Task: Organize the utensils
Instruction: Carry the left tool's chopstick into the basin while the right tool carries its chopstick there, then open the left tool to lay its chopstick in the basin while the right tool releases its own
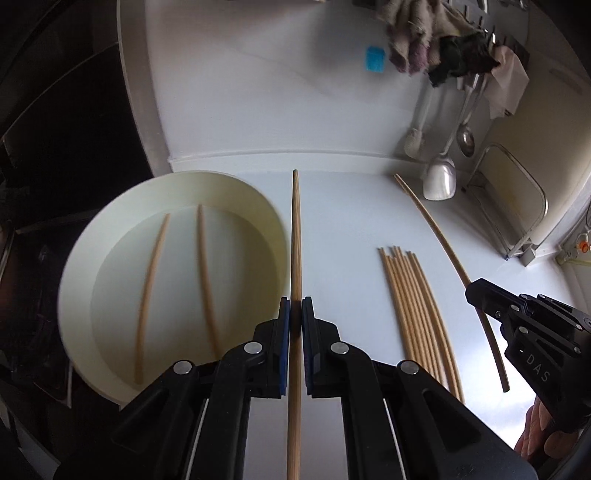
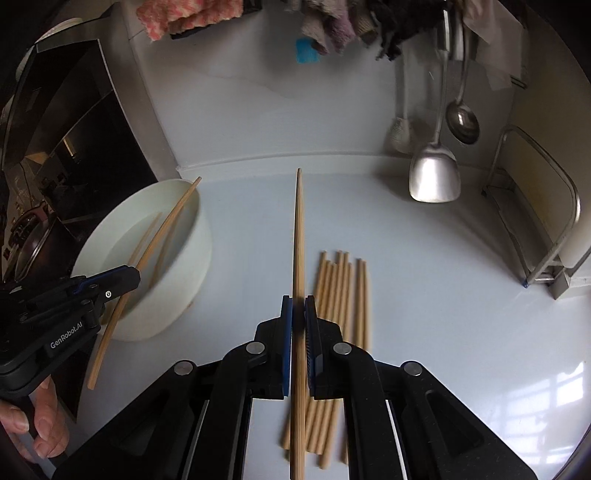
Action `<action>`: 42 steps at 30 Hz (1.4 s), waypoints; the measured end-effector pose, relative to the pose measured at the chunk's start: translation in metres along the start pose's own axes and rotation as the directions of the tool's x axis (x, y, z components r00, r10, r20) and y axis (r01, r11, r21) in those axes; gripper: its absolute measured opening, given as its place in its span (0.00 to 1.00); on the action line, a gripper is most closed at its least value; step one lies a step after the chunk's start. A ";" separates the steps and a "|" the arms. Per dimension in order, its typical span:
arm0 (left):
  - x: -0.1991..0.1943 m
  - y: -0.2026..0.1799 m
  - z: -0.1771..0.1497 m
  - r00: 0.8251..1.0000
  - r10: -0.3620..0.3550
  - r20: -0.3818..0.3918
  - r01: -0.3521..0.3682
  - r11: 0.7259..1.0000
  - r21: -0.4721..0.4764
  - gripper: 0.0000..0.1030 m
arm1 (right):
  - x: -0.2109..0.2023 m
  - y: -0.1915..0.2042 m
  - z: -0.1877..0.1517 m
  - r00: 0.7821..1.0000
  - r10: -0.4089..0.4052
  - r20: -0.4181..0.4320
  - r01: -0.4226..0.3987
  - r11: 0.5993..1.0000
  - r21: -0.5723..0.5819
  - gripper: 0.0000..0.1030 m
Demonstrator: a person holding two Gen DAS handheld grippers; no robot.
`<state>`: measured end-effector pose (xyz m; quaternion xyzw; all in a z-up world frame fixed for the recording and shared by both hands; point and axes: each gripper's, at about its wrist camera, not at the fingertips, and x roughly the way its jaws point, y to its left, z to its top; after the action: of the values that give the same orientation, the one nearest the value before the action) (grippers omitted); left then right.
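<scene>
My left gripper (image 1: 295, 308) is shut on a wooden chopstick (image 1: 295, 229) that points forward, beside the right rim of a white bowl (image 1: 110, 236) with two chopsticks (image 1: 205, 273) lying in it. My right gripper (image 2: 298, 306) is shut on another chopstick (image 2: 299, 236), held above a pile of several chopsticks (image 2: 340, 295) on the white counter. The pile also shows in the left wrist view (image 1: 417, 310). The right gripper (image 1: 476, 295) shows there with its chopstick (image 1: 439, 240). The left gripper (image 2: 131, 275) shows in the right wrist view over the bowl (image 2: 192, 251).
A metal spatula (image 2: 434, 177), a ladle (image 2: 461, 122) and a brush (image 2: 400, 134) hang at the back right under cloths (image 2: 192, 14). A metal rack (image 2: 535, 206) stands at the right. A dark appliance (image 2: 74, 147) is at the left behind the bowl. A blue sticker (image 1: 375, 59) is on the wall.
</scene>
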<state>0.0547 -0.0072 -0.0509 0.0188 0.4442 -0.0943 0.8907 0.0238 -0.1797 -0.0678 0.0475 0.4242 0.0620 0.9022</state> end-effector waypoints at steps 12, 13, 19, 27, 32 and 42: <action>0.020 0.152 0.012 0.993 0.105 -0.047 -0.110 0.986 -0.123 0.07 | 0.073 0.152 0.057 0.989 0.141 -0.049 -0.143 0.988 -0.060 0.06; 0.025 0.159 0.012 0.993 0.099 -0.058 -0.106 0.986 -0.128 0.07 | 0.082 0.161 0.059 0.989 0.135 -0.066 -0.139 0.988 -0.062 0.06; 0.051 0.184 0.015 0.993 0.069 -0.095 -0.080 0.990 -0.119 0.07 | 0.128 0.191 0.061 0.983 0.098 -0.158 -0.107 0.993 -0.052 0.06; 0.084 0.190 0.023 0.990 0.030 -0.139 -0.043 0.995 -0.095 0.07 | 0.159 0.199 0.060 0.976 0.052 -0.214 -0.060 0.998 -0.032 0.06; 0.098 0.191 0.023 0.985 0.022 -0.169 -0.036 0.996 -0.080 0.07 | 0.174 0.199 0.058 0.965 0.040 -0.260 -0.046 0.999 -0.018 0.06; 0.092 0.198 0.022 0.989 0.030 -0.142 -0.045 0.994 -0.100 0.57 | 0.176 0.197 0.061 0.966 0.010 -0.257 -0.012 1.000 -0.006 0.16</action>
<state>0.1629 0.1707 -0.1203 -0.0122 0.5097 -0.0531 0.8586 0.1681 0.0393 -0.1352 0.0380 0.5372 0.0743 0.8393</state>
